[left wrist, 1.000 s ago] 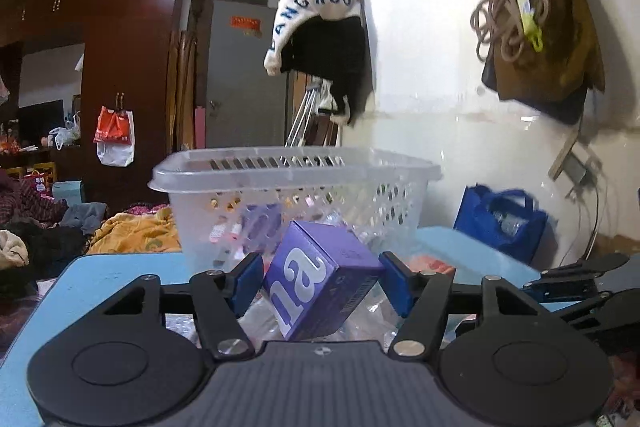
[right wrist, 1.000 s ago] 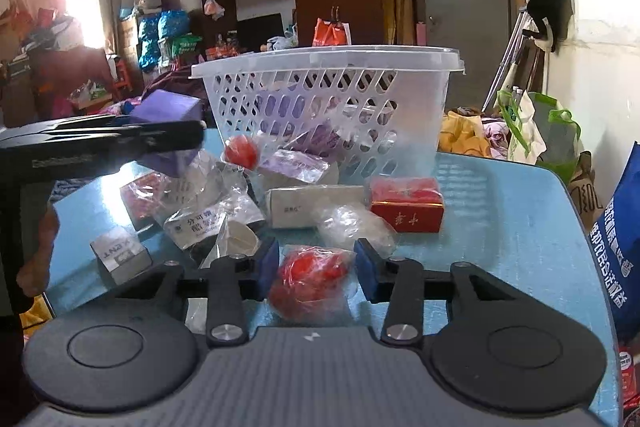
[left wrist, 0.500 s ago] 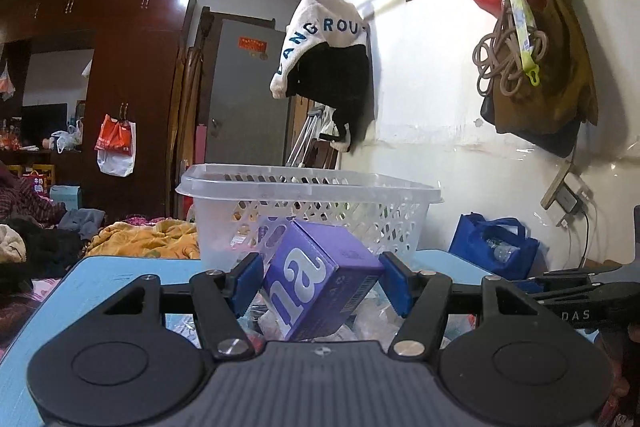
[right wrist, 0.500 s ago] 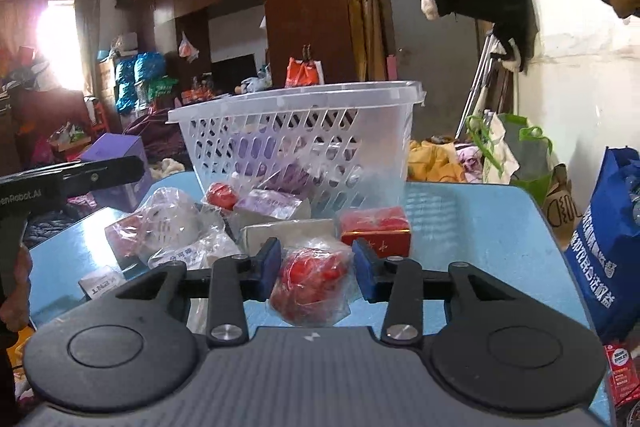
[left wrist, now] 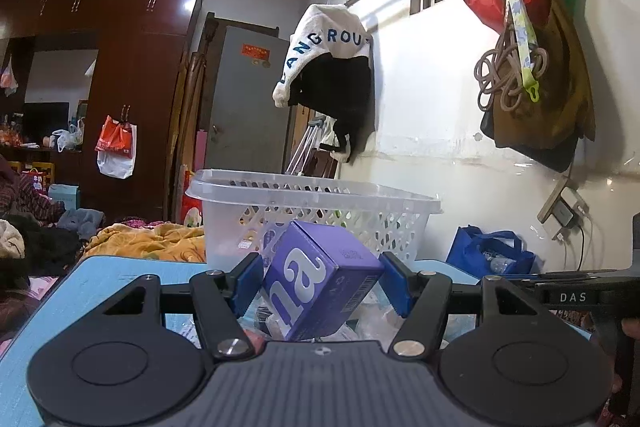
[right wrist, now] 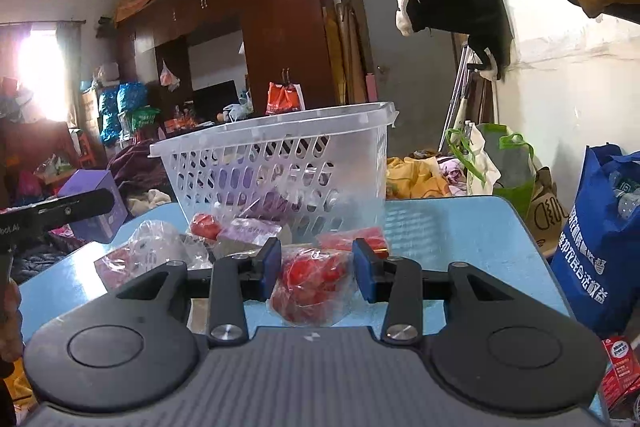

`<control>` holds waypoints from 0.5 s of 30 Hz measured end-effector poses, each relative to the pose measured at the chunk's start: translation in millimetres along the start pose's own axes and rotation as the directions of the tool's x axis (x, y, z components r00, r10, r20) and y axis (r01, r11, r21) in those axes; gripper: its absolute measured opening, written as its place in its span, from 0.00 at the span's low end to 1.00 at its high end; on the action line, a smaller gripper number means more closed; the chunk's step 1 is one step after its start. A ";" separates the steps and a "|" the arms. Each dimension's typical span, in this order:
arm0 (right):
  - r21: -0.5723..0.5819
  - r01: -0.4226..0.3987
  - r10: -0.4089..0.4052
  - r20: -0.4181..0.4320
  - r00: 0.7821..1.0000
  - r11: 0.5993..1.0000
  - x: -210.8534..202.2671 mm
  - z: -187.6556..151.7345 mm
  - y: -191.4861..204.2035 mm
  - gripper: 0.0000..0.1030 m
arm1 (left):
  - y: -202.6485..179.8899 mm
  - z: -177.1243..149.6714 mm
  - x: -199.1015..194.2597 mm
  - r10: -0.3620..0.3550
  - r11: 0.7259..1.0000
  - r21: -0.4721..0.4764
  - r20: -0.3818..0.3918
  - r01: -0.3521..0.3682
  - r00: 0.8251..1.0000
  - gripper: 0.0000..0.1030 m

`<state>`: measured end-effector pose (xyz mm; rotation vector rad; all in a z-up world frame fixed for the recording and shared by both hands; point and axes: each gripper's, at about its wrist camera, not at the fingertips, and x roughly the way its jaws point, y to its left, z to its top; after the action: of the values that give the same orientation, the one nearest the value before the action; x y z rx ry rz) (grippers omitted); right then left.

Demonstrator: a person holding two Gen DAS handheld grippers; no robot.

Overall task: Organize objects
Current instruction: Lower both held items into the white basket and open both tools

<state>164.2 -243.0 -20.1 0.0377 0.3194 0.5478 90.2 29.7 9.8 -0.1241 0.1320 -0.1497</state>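
Both grippers are sitting higher against the white mesh basket [left wrist: 316,211] than a second ago, and the bagged red item [right wrist: 312,287] is now hanging clear of the blue bench [right wrist: 452,227] where it lay before. The left gripper [left wrist: 320,281] is holding a purple box [left wrist: 320,287] with large white letters, tilted on one corner; its blue fingers [left wrist: 248,281] are standing about half open and pressing on the box's two sides, just in front of the basket's near wall. The right gripper [right wrist: 316,271] is gripping the bagged red item, with its fingers [right wrist: 271,267] drawn close together and squeezing the clear plastic from both sides. Behind it, more clear bags, a purple packet [right wrist: 248,229] and a red box [right wrist: 352,237] are lying on the bench against the basket's front. The basket is standing upright at the bench's far side.
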 end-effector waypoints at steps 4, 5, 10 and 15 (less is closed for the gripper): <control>-0.019 0.011 -0.010 0.032 0.999 1.000 -4.1 18.4 2.4 0.41 | 2.6 5.1 -2.0 -0.007 1.000 -0.011 0.013 0.007 1.000 0.65; -0.022 0.008 -0.007 0.040 0.999 1.000 -5.0 24.9 4.3 0.41 | 3.8 7.8 -2.4 -0.010 1.000 -0.014 0.016 0.010 1.000 0.65; -0.056 -0.008 0.012 0.078 0.997 0.998 -3.4 68.3 18.2 0.41 | 6.1 42.6 3.2 -0.014 1.000 -0.019 0.034 0.015 0.999 0.65; -0.106 0.008 0.001 0.086 0.996 0.994 25.3 124.9 38.4 0.41 | 4.1 103.9 39.2 -0.021 1.000 -0.004 0.021 0.022 1.000 0.65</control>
<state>203.7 -190.9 95.9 -0.0417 0.2057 0.5576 143.8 39.3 106.7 -0.1312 0.1102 -0.1695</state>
